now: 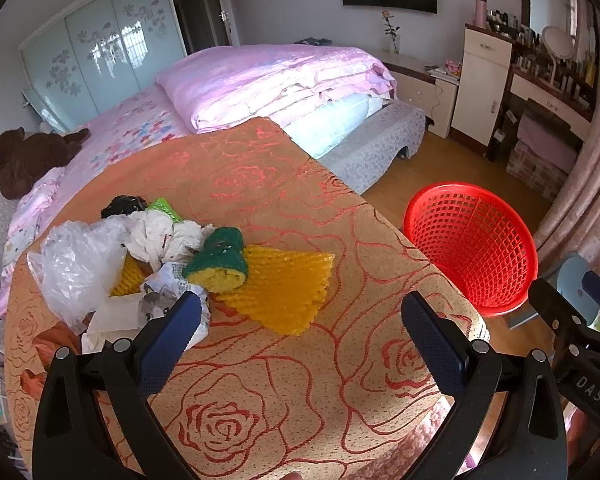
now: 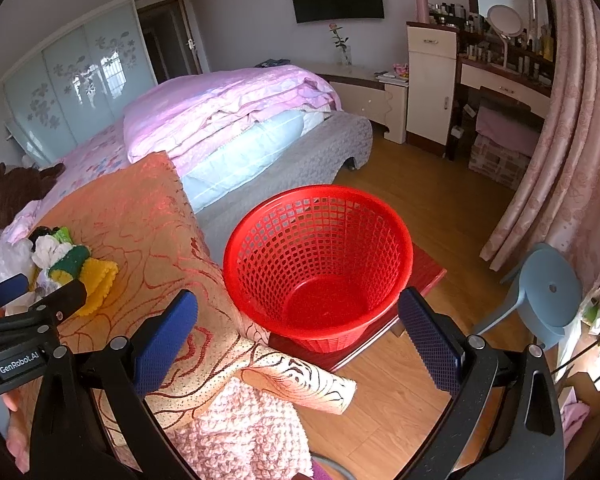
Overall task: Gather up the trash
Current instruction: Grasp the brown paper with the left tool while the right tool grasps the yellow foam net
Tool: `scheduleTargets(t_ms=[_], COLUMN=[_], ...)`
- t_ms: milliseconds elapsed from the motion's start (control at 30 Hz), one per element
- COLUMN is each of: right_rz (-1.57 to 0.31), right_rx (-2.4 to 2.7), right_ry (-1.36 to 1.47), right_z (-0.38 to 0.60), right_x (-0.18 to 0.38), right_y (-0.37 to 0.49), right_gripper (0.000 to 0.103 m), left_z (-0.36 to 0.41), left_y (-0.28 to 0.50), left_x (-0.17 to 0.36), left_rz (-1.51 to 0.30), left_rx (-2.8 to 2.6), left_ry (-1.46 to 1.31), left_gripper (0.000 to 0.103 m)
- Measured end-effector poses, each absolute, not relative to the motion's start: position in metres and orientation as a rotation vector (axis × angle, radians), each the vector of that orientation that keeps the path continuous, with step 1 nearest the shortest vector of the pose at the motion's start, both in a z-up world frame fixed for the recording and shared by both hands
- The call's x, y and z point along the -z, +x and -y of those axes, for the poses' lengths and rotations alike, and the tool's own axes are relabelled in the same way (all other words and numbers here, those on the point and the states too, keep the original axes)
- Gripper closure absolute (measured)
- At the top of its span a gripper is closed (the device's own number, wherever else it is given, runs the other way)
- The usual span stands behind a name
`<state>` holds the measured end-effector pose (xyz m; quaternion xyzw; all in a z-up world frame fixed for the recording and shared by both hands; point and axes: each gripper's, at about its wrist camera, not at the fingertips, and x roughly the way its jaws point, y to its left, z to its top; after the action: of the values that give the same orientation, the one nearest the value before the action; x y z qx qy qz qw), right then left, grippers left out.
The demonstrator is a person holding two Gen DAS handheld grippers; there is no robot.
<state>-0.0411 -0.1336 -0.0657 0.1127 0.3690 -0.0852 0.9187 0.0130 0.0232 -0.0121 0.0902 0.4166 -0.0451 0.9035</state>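
A pile of trash lies on the rose-patterned cloth point(image 1: 284, 360): a yellow foam net point(image 1: 288, 288), a green and yellow sponge point(image 1: 218, 260), crumpled white tissue point(image 1: 164, 236), a clear plastic bag point(image 1: 76, 268), a black bag point(image 1: 124, 205) and a printed wrapper point(image 1: 172, 300). My left gripper point(image 1: 304, 336) is open and empty, just in front of the pile. An empty red mesh basket point(image 2: 318, 264) stands on a low red stand to the right. My right gripper point(image 2: 300, 340) is open and empty, above the basket's near side.
A bed with pink bedding point(image 1: 276, 80) lies behind the cloth-covered surface. A blue plastic stool point(image 2: 548, 292) stands on the wooden floor at right, by pink curtains point(image 2: 560, 160). A dresser point(image 2: 500, 76) with bottles is at the far right. A pink knitted cloth point(image 2: 244, 432) hangs below.
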Motion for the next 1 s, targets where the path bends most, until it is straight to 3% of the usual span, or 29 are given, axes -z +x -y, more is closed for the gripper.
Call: scheduleTargets(t_ms=[267,600,1000], right_rz=[-0.774,-0.766,-0.8], right_rx=[0.085,-0.083,-0.208], right_ry=[0.182,0.111,0.054], right_z=[0.114,0.07,0.029], right_x=[0.069,0.058,0.061], right_y=[-0.032,-0.018,-0.004], right_gripper=[0.006,0.006,0.006], left_z=[-0.056,-0.167,-0.252], left_y=[0.006,-0.003,-0.015], left_x=[-0.01,-0.036,-0.026], left_rz=[-0.824,-0.839,-0.905], left_rx=[0.008,-0.179,-0.146], left_ry=[0.191,0.05,-0.1], left_gripper=[0.006,0.006,0.006])
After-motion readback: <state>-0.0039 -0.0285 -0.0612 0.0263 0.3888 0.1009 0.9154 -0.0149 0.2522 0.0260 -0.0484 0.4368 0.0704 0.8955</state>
